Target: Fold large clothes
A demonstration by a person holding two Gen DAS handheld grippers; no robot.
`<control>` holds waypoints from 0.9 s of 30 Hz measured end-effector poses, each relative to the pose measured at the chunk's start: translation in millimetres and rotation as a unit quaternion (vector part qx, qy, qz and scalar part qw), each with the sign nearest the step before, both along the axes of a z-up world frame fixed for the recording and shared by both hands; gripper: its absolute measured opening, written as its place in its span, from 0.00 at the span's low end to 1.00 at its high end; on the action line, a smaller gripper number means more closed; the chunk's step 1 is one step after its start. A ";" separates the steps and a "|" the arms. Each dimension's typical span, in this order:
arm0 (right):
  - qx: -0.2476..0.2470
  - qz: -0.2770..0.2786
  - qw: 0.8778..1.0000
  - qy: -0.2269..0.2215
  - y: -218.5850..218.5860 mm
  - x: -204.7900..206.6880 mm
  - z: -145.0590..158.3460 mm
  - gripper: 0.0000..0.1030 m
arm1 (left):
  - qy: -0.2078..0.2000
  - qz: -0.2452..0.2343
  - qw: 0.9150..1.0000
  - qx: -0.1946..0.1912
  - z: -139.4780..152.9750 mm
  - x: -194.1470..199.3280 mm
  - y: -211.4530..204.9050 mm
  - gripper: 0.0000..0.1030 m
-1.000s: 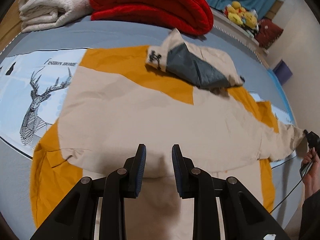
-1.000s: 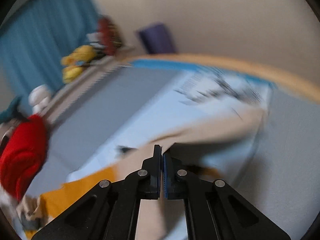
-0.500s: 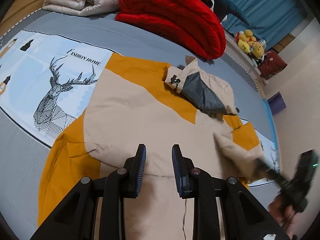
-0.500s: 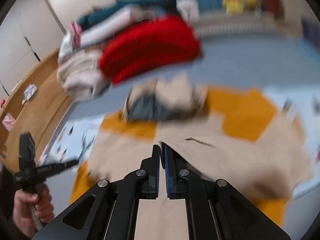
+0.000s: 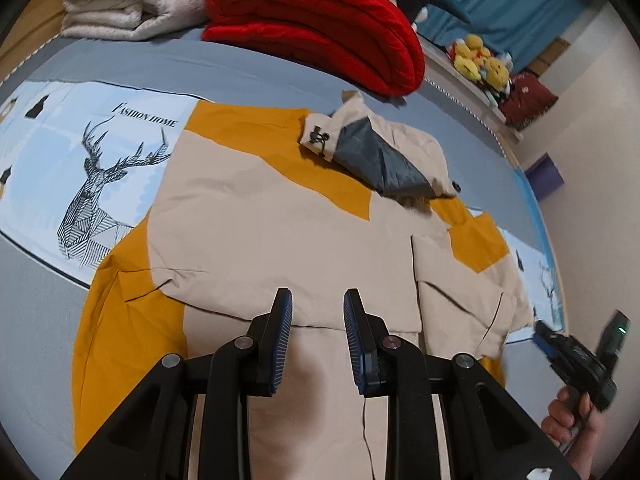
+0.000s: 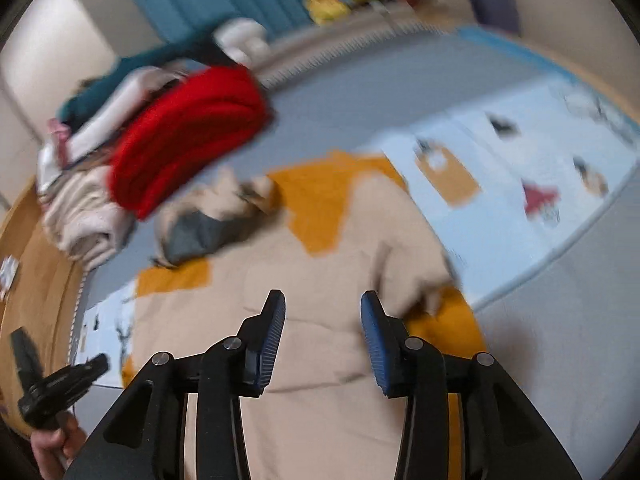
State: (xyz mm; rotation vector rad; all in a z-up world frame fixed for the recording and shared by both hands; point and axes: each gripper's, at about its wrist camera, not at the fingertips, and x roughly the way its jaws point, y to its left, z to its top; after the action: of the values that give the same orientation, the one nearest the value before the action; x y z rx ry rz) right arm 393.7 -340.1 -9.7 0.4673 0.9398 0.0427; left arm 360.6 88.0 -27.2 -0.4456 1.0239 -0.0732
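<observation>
Now jacket (image 5: 256, 236) flat on bed (image 5: 260, 68), hood (image 5: 376, 152) far end; left tool (image 5: 316, 336), right tool (image 6: 322, 338) both apart.

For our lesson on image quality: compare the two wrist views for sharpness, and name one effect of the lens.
Left wrist view: sharp, the deer print and jacket crisp. Right wrist view: motion-blurred, the red blanket and jacket smeared, only the tongs sharp. Both: fisheye bending, dark rounded corners.

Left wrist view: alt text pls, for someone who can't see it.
Open left gripper hovers over a beige-and-orange jacket spread flat on a bed, its right sleeve folded across the body. Folded red blanket lies beyond; right gripper is at the right edge.
</observation>
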 end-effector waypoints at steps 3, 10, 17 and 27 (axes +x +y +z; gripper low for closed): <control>0.020 -0.018 0.997 0.066 -14.9 10.9 -36.6 0.40 | 0.002 -0.015 1.000 0.009 -4.3 3.8 -10.1 0.23; 0.063 0.014 0.989 0.134 -14.4 27.7 -73.0 0.40 | -0.021 -0.075 0.997 0.029 -6.3 9.7 -53.3 0.23; 0.042 0.035 0.992 0.113 10.8 27.5 -63.3 0.09 | -0.054 -0.132 0.989 0.033 -1.0 3.7 -92.1 0.23; 0.106 0.157 0.981 -0.041 84.1 17.1 1.2 0.03 | -0.087 -0.205 0.975 0.020 6.0 -8.6 -135.9 0.24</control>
State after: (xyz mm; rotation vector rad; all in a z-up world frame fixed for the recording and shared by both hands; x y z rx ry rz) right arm 410.8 -255.9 -8.6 0.5067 0.9254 0.4490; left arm 352.1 -48.0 -21.2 -0.1808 0.9286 -0.4518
